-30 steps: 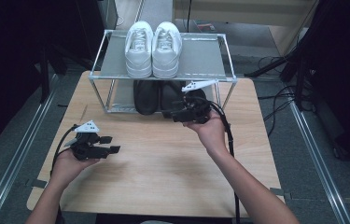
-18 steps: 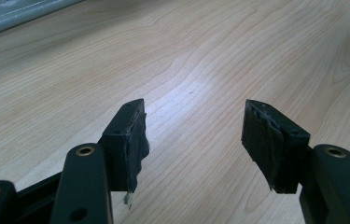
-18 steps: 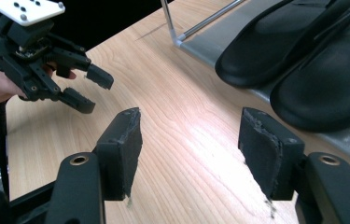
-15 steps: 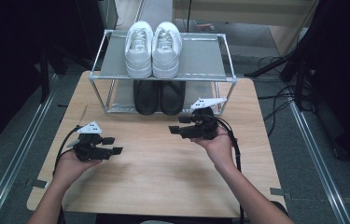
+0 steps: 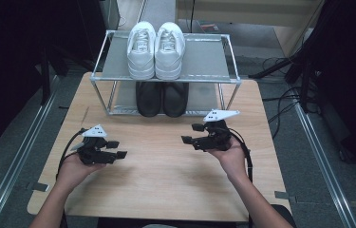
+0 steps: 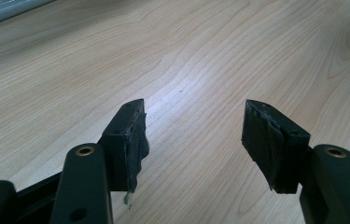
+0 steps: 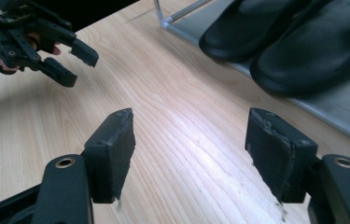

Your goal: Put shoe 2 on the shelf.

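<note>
Black shoes [image 5: 162, 98] were seen paired on the rack's [image 5: 118, 61] lower shelf, upper centre; right tongs [image 5: 192, 134], just opened wide and empty, and left tongs [image 5: 117, 149], wide, were held over the surface [image 5: 166, 180].

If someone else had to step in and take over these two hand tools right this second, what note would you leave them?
Left gripper: jaws open, nothing between them, held low over the wooden table at its left side.
Right gripper: jaws open with nothing between them; they have just been opening further. It is out over the table in front of the rack.
Black shoes: side by side on the rack's lower shelf.
White shoes: side by side on the top shelf.
Done: both pairs sit on the rack.
Left: the frames show nothing more on the table to put away; probably only resting both grippers.
</note>
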`<state>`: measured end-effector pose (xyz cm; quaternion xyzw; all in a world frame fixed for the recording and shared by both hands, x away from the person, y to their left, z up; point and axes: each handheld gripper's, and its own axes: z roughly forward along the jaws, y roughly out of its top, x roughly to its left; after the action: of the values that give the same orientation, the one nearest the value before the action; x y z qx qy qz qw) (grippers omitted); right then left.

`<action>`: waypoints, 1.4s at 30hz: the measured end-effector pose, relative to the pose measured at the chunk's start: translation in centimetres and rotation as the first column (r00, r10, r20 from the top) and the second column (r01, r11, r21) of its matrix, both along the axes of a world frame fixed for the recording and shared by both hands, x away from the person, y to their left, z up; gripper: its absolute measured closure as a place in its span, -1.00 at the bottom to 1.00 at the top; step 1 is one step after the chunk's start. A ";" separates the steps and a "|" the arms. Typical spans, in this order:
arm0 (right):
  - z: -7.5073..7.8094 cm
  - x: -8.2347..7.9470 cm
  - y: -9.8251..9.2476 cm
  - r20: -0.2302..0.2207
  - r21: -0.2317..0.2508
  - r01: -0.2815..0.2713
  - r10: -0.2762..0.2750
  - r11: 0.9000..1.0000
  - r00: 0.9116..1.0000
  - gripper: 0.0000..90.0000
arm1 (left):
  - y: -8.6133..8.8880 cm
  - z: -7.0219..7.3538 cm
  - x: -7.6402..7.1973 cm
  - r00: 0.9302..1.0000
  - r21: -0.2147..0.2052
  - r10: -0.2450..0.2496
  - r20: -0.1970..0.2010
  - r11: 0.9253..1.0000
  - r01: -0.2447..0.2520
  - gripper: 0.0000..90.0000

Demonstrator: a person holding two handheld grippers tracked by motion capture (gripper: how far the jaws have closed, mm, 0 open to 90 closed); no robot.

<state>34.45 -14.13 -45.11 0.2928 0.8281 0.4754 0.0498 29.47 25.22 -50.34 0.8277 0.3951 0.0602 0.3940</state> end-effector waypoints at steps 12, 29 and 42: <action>-2.0 -0.7 -2.3 -0.029 0.032 0.042 -0.042 0.999 0.999 -0.32 | -0.9 0.2 -0.1 0.999 -0.012 -0.045 0.006 0.999 0.045 -0.11; -3.9 0.4 -1.6 -0.061 -0.046 0.065 -0.067 0.997 0.996 -0.38 | -1.5 -0.1 -0.1 0.997 0.016 -0.073 -0.010 0.997 0.073 -0.15; -3.9 0.4 -1.7 -0.050 -0.058 0.068 -0.071 0.996 0.996 -0.39 | -1.7 -0.4 0.0 0.997 0.020 -0.077 -0.030 0.997 0.078 -0.18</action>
<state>34.88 -15.88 -48.98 0.3324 0.8314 0.4422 0.0529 29.47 23.50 -50.74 0.8474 0.3676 0.0371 0.3814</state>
